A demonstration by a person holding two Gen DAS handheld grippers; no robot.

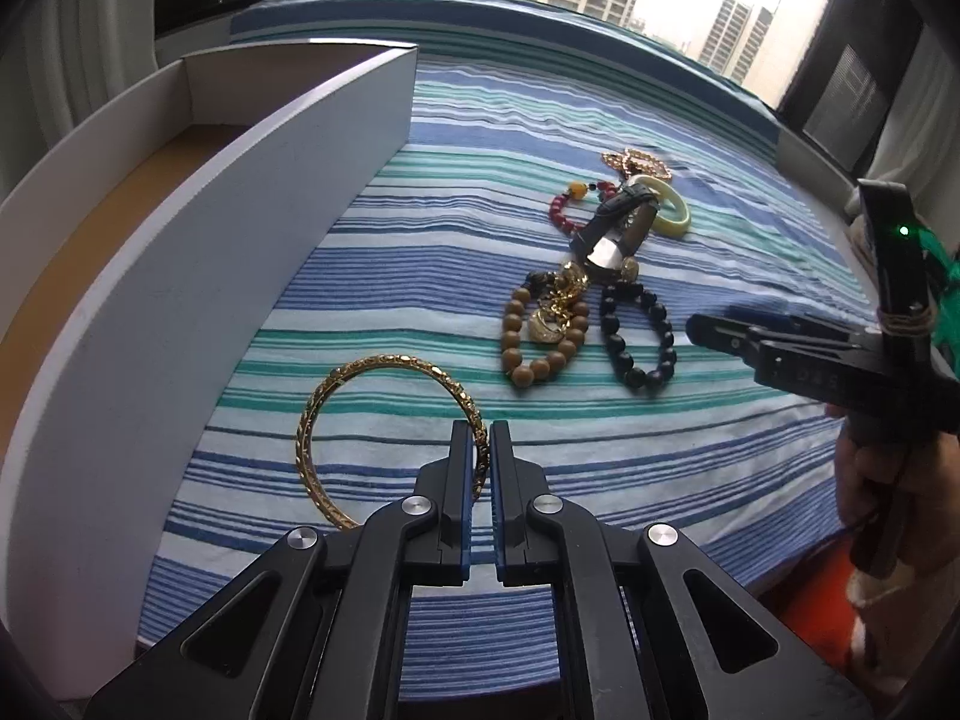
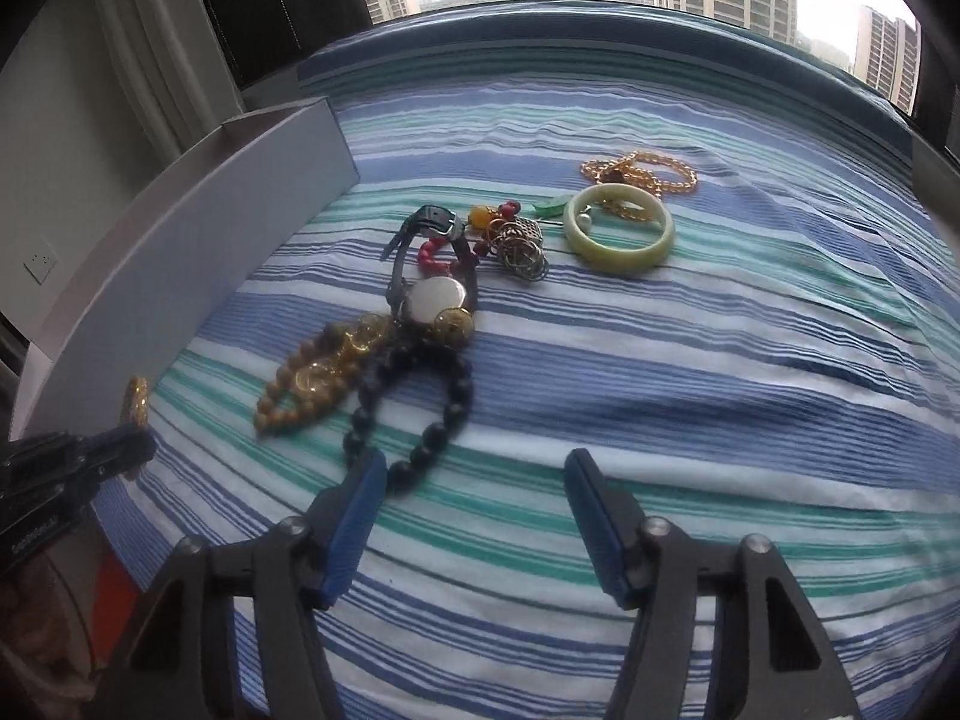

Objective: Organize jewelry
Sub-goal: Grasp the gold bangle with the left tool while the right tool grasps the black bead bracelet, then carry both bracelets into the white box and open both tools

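The visible part of the box (image 1: 252, 228) looks empty, and the pile (image 1: 600, 276) of bracelets, watch and jade bangle lies untouched on the bed (image 1: 690, 468): sorting has barely begun. The left hand-held gripper (image 1: 480, 450) is clenched on 1 gold bangle (image 1: 336, 384) beside the box. The right hand-held gripper (image 2: 474, 480) hangs released and empty just short of the black beads (image 2: 432, 420).

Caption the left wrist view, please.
Left gripper pinches an ornate gold bangle beside a white box.

Both wrist cameras look steeply down from close over the striped bedspread (image 1: 690, 468), toward the far window; both share the jewelry pile (image 2: 420, 324) and white box (image 1: 180, 330) at left.
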